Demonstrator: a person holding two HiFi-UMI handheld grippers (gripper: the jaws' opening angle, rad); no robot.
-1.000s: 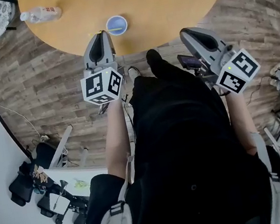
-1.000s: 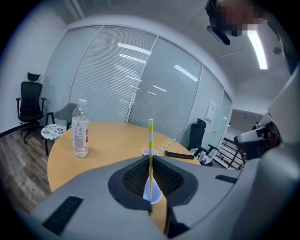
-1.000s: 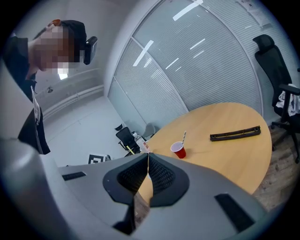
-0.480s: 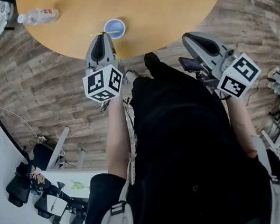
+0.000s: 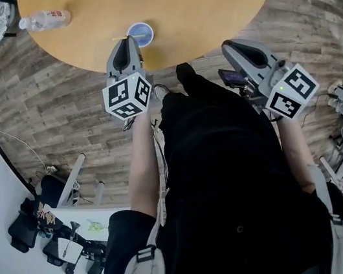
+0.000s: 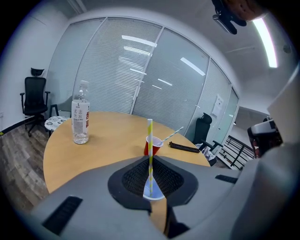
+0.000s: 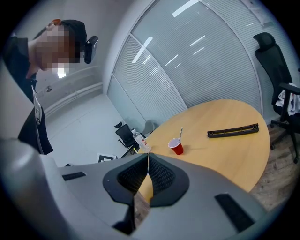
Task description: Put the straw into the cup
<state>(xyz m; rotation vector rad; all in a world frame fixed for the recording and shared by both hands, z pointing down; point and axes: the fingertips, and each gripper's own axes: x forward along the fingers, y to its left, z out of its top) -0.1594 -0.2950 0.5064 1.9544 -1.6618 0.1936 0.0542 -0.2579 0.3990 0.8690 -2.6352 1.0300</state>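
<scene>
A yellow-and-white striped straw (image 6: 150,136) stands upright along the seam of my left gripper (image 6: 150,161), which is shut on it. Its lower end sits inside a small blue cup (image 6: 153,191) on the round wooden table. In the head view the left gripper (image 5: 121,45) reaches the table's near edge, with the straw (image 5: 122,38) at its tip and the blue cup (image 5: 141,32) just to the right. My right gripper (image 5: 232,47) hangs back off the table by the person's body. The right gripper (image 7: 148,157) is shut, with nothing between its jaws.
A red cup (image 6: 153,145) holding its own striped straw stands farther back on the table (image 5: 213,1). A water bottle (image 6: 80,119) is at the left and a black bar (image 7: 233,131) at the far right. Office chairs stand around the room.
My left gripper has moved a little forward toward the table's edge. The straw's upper end now shows farther left of the blue cup. The right gripper has barely moved.
</scene>
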